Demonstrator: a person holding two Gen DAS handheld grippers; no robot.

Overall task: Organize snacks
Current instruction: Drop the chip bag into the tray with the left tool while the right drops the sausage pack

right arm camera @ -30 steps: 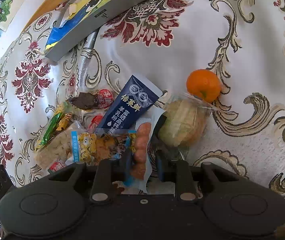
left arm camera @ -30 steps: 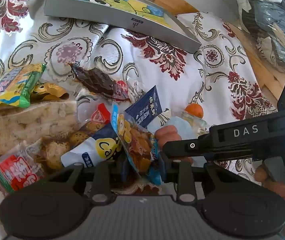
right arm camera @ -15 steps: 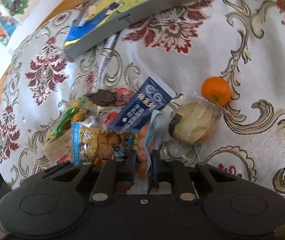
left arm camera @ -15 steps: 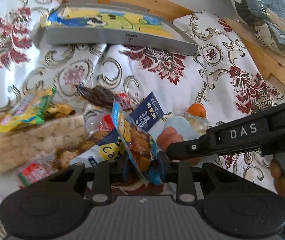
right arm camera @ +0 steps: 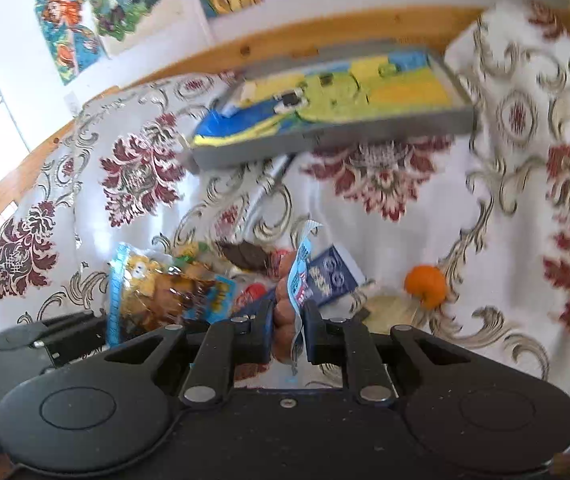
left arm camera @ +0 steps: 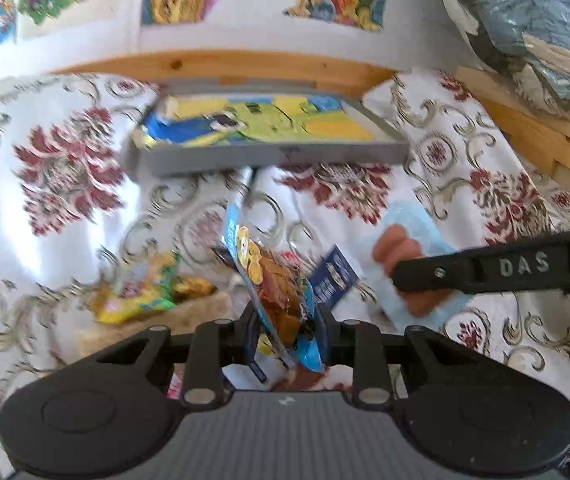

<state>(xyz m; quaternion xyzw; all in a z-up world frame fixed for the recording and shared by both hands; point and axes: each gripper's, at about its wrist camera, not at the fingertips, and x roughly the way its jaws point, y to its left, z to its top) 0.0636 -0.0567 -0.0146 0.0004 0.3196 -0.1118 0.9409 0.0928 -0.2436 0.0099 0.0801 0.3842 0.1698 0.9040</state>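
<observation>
Left tool (left arm camera: 285,330), upright snack packet (left arm camera: 273,280)

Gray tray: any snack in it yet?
No. The gray tray shows only its cartoon liner; both grippers hold their packets short of it.

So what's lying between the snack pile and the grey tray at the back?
In both wrist views, mostly bare floral cloth. The only object is a thin pale stick-like thing running from under the grey tray toward the snack pile; blur hides what it is.
</observation>
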